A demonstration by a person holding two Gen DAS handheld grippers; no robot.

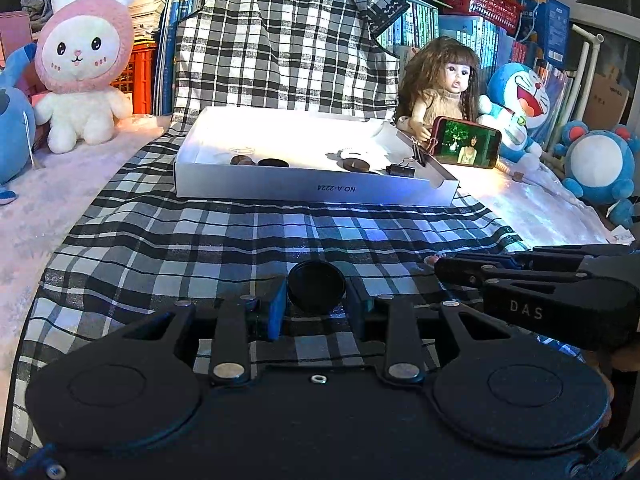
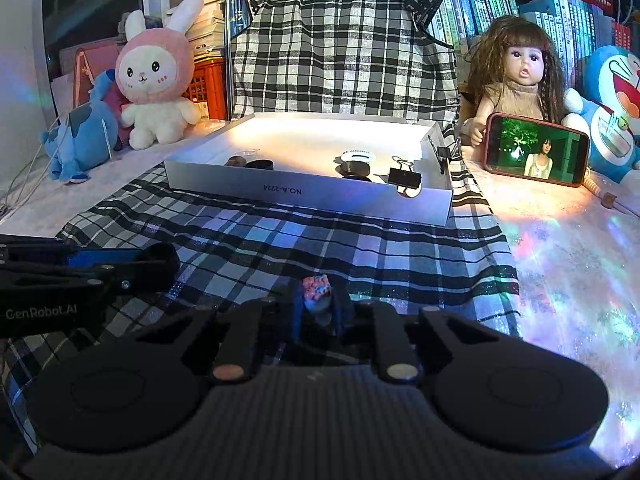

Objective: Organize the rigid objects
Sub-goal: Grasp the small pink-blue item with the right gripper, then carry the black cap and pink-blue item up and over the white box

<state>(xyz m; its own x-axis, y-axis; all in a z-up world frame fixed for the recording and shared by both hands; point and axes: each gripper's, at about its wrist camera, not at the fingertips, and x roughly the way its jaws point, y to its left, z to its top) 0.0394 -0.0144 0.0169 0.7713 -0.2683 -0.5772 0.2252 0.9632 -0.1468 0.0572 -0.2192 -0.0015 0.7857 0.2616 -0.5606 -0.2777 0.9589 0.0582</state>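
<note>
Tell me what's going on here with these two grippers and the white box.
A person is sorting small items into the white box on the checked cloth. The left gripper is shut on a round black disc, and the right gripper is shut on a small pinkish object. Both are held low over the cloth, short of the box. Inside it already lie binder clips and dark round pieces.

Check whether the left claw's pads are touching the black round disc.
Touching. The left wrist view shows the left claw with its blue pads pressed against both sides of the black round disc, no gap visible.
</note>
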